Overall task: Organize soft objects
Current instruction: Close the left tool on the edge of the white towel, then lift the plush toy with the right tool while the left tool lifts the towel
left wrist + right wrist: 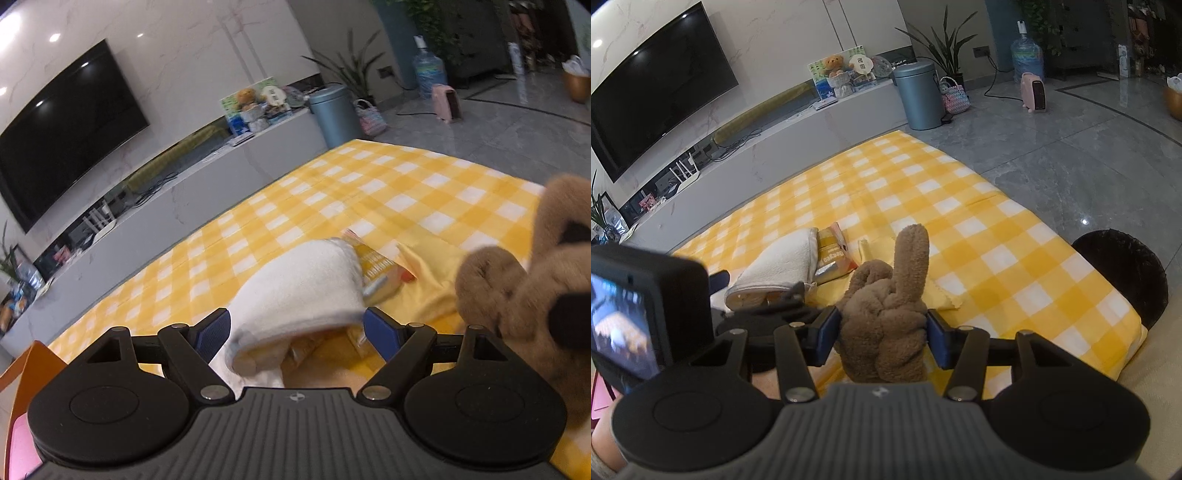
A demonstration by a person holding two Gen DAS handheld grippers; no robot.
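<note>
Pinching the brown plush toy, right gripper half open; left gripper straddles white towel.

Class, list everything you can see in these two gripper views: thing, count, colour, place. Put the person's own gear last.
Checked cloth: one, yellow and white, over the surface.
Towel: one, white, between the left fingers.
Snack packet: one, yellow-orange, beside the towel.
Plain cloth: one, yellow, by the packet.
Plush toy: one, brown, between the right fingers.
Television: one, black, on the wall.
Bin: one, blue-grey, on the floor.
Left gripper: open.
Right gripper: on the plush toy.
</note>
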